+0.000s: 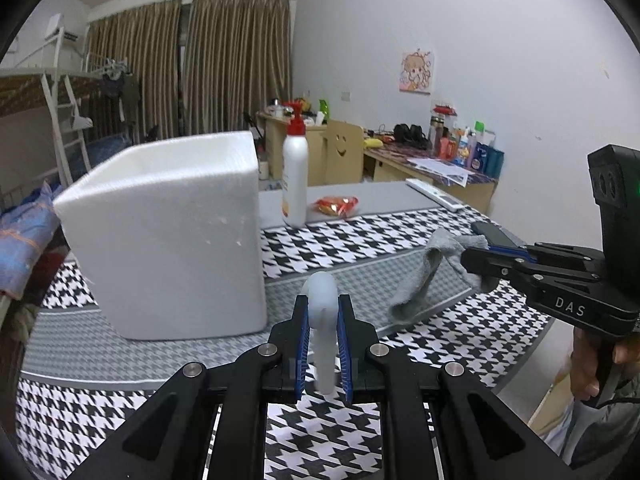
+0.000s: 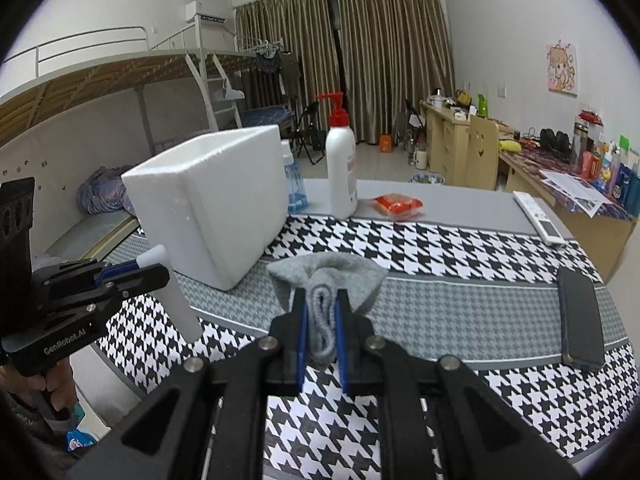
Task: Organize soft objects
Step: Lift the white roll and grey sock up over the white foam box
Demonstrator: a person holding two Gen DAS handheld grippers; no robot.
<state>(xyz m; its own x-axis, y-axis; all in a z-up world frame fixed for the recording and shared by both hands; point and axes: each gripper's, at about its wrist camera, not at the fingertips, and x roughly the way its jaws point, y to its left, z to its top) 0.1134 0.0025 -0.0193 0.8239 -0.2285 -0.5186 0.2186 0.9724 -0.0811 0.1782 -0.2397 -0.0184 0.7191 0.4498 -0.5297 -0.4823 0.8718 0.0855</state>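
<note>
While both items hang clear of the houndstooth tablecloth (image 2: 460, 248), the step in hand appears to be the carry toward the white foam box (image 1: 168, 232). The left gripper (image 1: 323, 344) pinches a pale, soft tube-shaped item (image 1: 322, 320) between its blue pads (image 1: 303, 344); what it is made of cannot be told. The right gripper (image 2: 321, 336) pinches a grey sock (image 2: 326, 284), gathered in folds between its jaws, the loose end drooping to or just above the cloth. The box stands open-topped at the left of the table, near both grippers.

Next move, as judged: raise each item above the box rim, bring it over the opening, then spread the jaws. Keep the trailing sock clear of the rim. The white pump bottle (image 2: 341, 160) and the dark phone (image 2: 580, 320) lie outside the path.
</note>
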